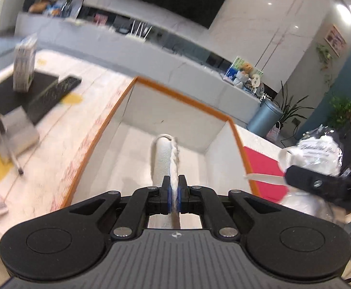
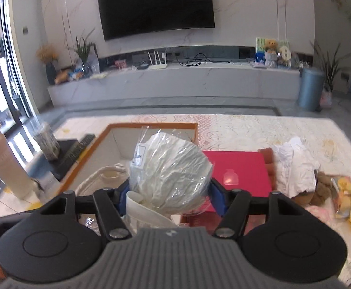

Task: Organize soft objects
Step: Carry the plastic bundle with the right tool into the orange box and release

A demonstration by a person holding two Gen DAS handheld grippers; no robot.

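Note:
My left gripper (image 1: 174, 180) is shut on the edge of a white cloth pouch (image 1: 163, 159) with a rope trim. It holds the pouch inside an open white box with an orange rim (image 1: 185, 96). The right gripper (image 2: 170, 192) is shut on a plastic-wrapped white bundle (image 2: 170, 168), pressed between its blue pads (image 2: 217, 197), and hangs over the box's near right corner. A white strap dangles from the bundle. The right wrist view shows the box rim (image 2: 151, 125) and the pouch (image 2: 103, 178) low on the left. From the left wrist, the bundle (image 1: 317, 149) appears far right.
A flat red box (image 2: 235, 168) lies right of the orange-rimmed box. Further right sit a crumpled white cloth (image 2: 293, 166), a brown plush (image 2: 322, 185) and a yellow packet (image 2: 348, 197). Left of the box are a black keyboard (image 1: 55, 94) and a carton (image 1: 23, 65).

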